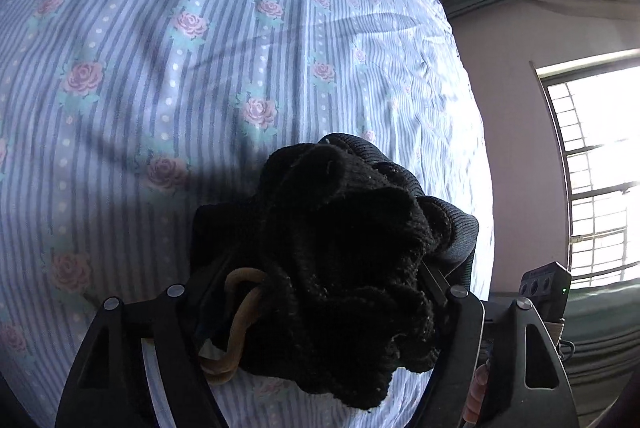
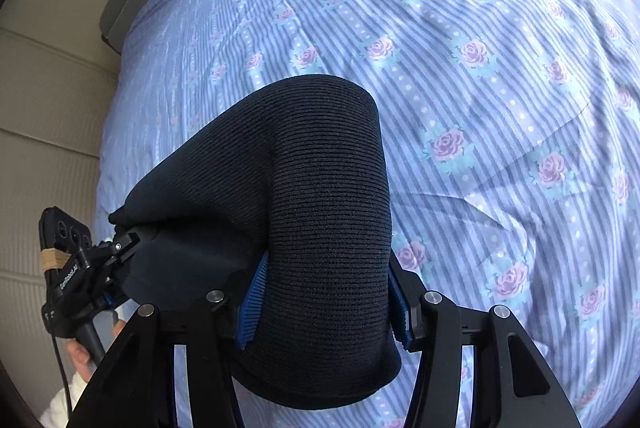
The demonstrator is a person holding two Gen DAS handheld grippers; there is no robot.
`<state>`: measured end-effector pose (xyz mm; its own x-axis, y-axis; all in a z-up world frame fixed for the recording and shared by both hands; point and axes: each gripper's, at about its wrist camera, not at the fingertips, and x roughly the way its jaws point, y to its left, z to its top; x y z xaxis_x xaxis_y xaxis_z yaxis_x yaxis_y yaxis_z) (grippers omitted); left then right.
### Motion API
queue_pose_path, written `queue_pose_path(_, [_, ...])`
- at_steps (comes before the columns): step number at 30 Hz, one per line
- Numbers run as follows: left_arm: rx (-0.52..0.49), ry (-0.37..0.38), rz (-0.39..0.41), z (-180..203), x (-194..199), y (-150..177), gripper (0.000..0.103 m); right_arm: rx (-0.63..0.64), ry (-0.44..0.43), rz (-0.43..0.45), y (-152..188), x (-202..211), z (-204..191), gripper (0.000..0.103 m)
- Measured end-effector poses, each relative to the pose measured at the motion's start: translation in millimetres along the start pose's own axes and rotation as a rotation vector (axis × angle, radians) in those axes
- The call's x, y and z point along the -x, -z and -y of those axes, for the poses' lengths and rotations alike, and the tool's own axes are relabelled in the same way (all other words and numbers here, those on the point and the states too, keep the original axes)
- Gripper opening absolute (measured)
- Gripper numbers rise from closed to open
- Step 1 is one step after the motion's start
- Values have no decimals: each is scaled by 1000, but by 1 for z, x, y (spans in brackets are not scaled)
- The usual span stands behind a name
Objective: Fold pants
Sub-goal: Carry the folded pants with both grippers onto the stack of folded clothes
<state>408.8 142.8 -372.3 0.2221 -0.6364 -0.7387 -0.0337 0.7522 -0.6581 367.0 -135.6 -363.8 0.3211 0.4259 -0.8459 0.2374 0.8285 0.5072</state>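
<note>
Near: your left gripper [image 1: 320, 292] is clamped on a bunched wad of the black knit pants [image 1: 340, 260]; your right gripper [image 2: 324, 292] pinches a smooth ribbed fold. Both hold the garment above the floral striped bedsheet [image 1: 160, 67]. Spread the grippers apart to tension it flat, then lower onto the sheet beyond.

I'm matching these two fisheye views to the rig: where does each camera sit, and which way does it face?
Left wrist: on the left gripper, looking along its fingers over bunched black pants to the striped floral bedsheet and a window; the other gripper's edge shows at right.
Right wrist: on the right gripper, looking over the ribbed pants to the bedsheet and tiled floor; the left gripper and a hand show.
Shared: pants, bedsheet.
</note>
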Motion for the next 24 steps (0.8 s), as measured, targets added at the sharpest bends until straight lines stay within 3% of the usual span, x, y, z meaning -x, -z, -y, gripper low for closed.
queue_pose_path(2, [23,37,-9,-3,5,1,56,-4,7,2,0,-4,0,54])
queue_pose_path(5, [2,37,8,12,20,0,49,8,14,17,3,1,-5,53])
queue_pose_path(13, [-52,61,148,68,104,23,49,39,-52,93,9,57,-37,51])
queue_pose_path(24, [-92,35,436,137,272,113,49,279,-180,174,61,189,-122,51])
